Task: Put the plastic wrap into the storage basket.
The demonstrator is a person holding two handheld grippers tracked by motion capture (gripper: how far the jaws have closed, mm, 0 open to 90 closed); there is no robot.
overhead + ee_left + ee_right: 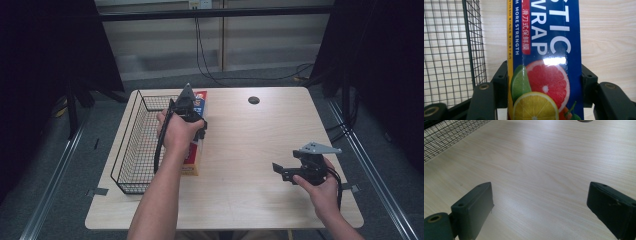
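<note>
Pale wood-grain surface (250,150) stands in a dim room with dark curtains at both sides and cables trailing along the floor beyond its far edge. On its left part sits a black wire-mesh basket (131,150), long and rectangular, running from near edge toward far edge. Just beside the basket's right wall lies a long, narrow blue cardboard box of plastic wrap (546,50) printed with citrus slices, its long axis parallel to the basket.

The left hand-held gripper (189,116) is over the middle of that box. In the left gripper view its two black jaws stand one on each long side of the box, close against the cardboard; they look to be pinching it, though contact on the yellow-edged side is hard to confirm. The box seems to rest flat on the surface, not yet lifted.

The right hand-held gripper (296,170) is held well apart, over bare surface at the right, jaws spread wide with nothing between them.

Since the basket lies immediately left of the box, any transfer would likely be a short lift and sideways shift by the left hand.
</note>
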